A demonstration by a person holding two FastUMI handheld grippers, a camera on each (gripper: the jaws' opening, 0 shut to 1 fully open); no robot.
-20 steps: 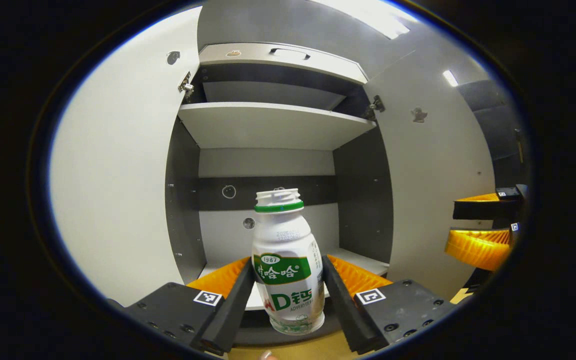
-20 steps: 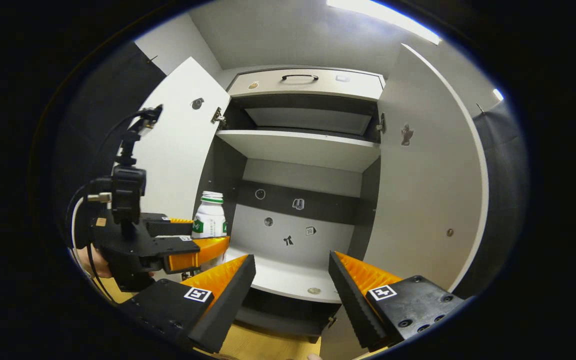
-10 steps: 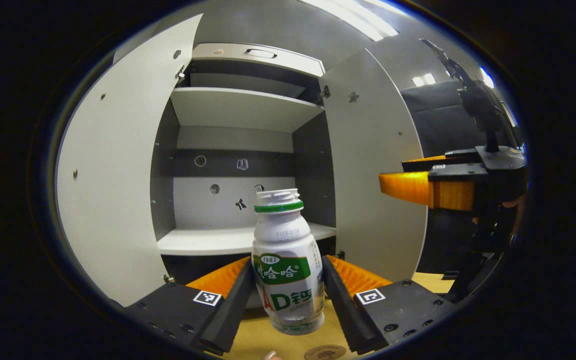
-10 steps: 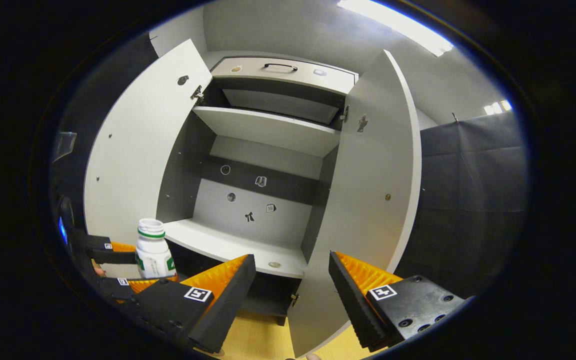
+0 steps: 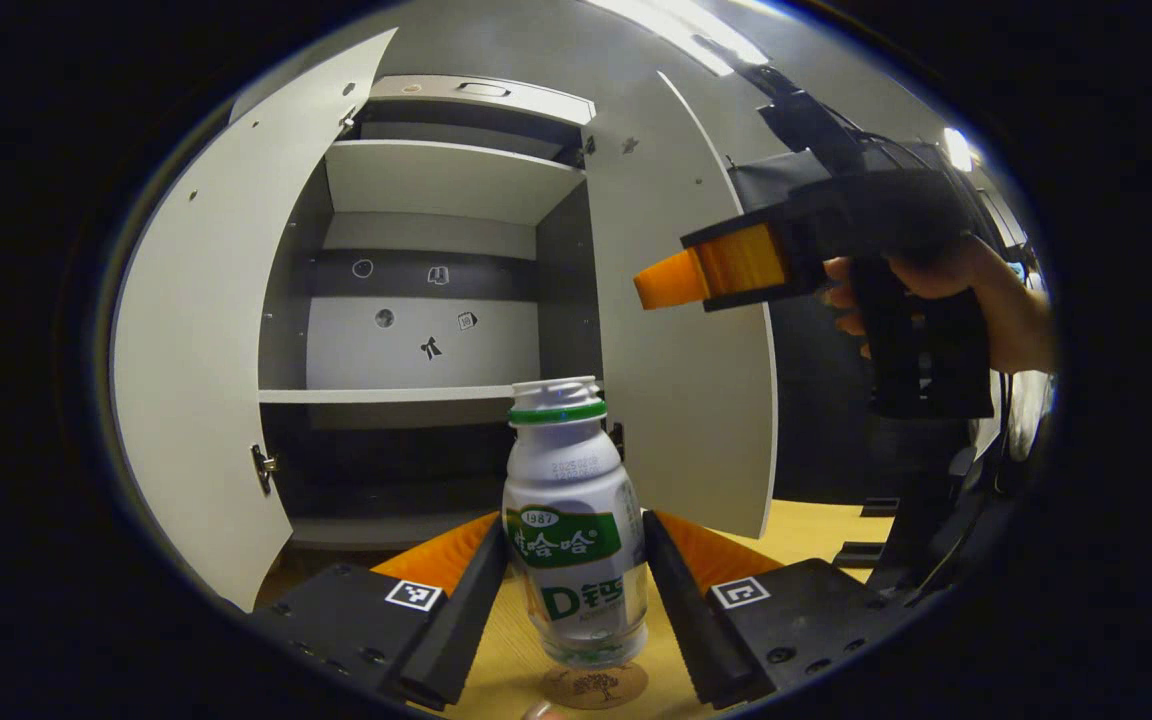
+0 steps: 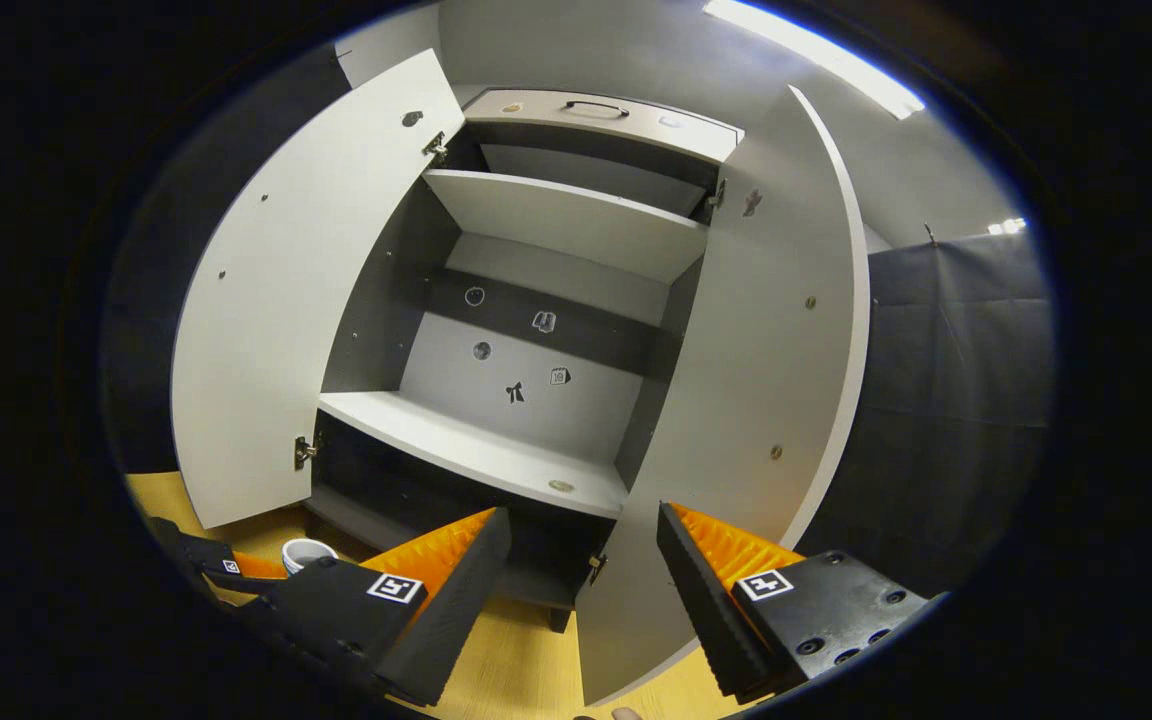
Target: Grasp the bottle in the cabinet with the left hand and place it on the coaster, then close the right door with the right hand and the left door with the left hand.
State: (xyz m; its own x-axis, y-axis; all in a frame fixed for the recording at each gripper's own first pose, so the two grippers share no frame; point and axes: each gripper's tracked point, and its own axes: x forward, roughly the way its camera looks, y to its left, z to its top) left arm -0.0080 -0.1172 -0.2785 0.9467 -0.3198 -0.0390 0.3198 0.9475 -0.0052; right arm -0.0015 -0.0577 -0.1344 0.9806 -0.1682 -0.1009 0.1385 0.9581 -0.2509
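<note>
Left gripper [image 5: 576, 590] clamped on the bottle [image 5: 574, 520], both fingers pressing its labelled lower body, bottle upright and out of the cabinet [image 5: 426, 300], hanging right over the round coaster [image 5: 594, 686] on the wood worktop [image 5: 816, 525]; base looks just above or barely touching the coaster, can't tell which. Bottle is small plastic, cap off, open neck at top, so probably light but squashy and smooth-sided; the mid-body grip below the shoulder looks right, squeeze too hard and it could dent or slop anything inside. Keep it vertical on the way down. Narrow base, so it could tip if let go off-centre. Right gripper [image 6: 584, 570] is spread open with nothing between the fingers, facing the cabinet interior; in the left gripper view it's held up by a hand [image 5: 946, 300] near the outer edge of the right door [image 5: 681, 330]. Both doors are swung wide: left door [image 5: 206, 350] and right door flank the opening, shelves inside bare apart from small stickers on the back panel. Plenty of room in front of the cabinet for the set-down; watch the right door's lower corner, which hangs close behind the bottle. Doors not yet closed, placing step nearly done by my read.
</note>
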